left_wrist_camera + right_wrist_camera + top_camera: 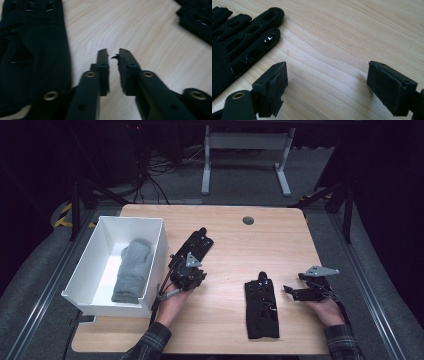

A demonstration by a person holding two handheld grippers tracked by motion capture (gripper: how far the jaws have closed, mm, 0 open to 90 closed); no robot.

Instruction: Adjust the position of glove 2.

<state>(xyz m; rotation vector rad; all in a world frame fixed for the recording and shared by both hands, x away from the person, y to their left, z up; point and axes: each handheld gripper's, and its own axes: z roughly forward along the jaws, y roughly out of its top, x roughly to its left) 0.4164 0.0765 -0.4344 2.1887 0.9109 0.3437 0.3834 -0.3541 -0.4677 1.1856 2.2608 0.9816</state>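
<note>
The pale wood-grain bench [230,240] carries a white rectangular plastic bin [95,265] at its left with a soft grey knitted mitten [132,270] inside, and two flat black perforated gloves: one [261,310] lying near the front edge, the other [197,245] just beside the bin. The left tool [186,272] rests over the second glove, its jaws nearly together with nothing between. The right tool [295,292], held low and pointing leftward toward the front glove, stands wide open and empty.
</note>
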